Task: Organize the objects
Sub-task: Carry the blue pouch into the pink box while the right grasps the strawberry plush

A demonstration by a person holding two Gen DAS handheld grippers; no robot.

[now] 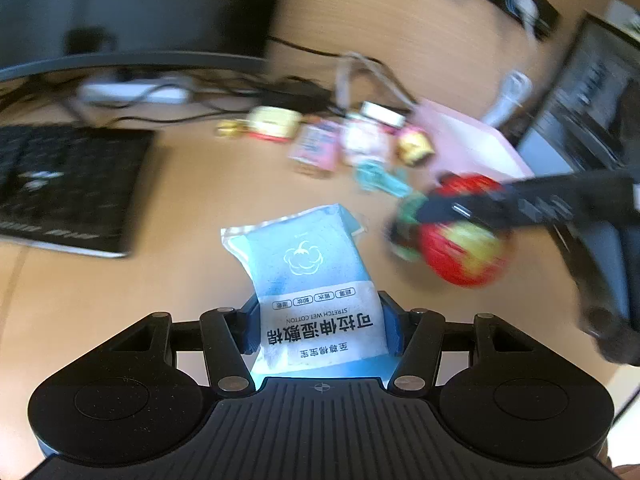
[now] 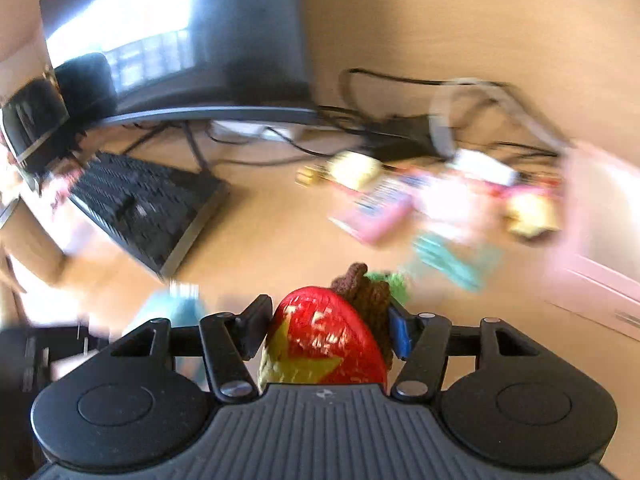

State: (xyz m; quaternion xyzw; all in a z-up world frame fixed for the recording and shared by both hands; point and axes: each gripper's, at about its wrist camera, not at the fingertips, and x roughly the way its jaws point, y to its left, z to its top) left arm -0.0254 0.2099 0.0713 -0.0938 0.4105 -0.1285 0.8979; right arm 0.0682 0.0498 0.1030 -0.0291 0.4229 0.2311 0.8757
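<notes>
The left tongs [image 1: 322,322] clamp a blue wipes pack [image 1: 316,280] above the worktop [image 1: 192,200]. The right tongs [image 2: 326,330] grip a red apple [image 2: 324,336], near the pink box [image 2: 600,240].

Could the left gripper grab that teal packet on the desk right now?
Probably not: the left gripper is already shut on a blue wet-cotton pack. The teal packet lies unobstructed on the desk.
</notes>
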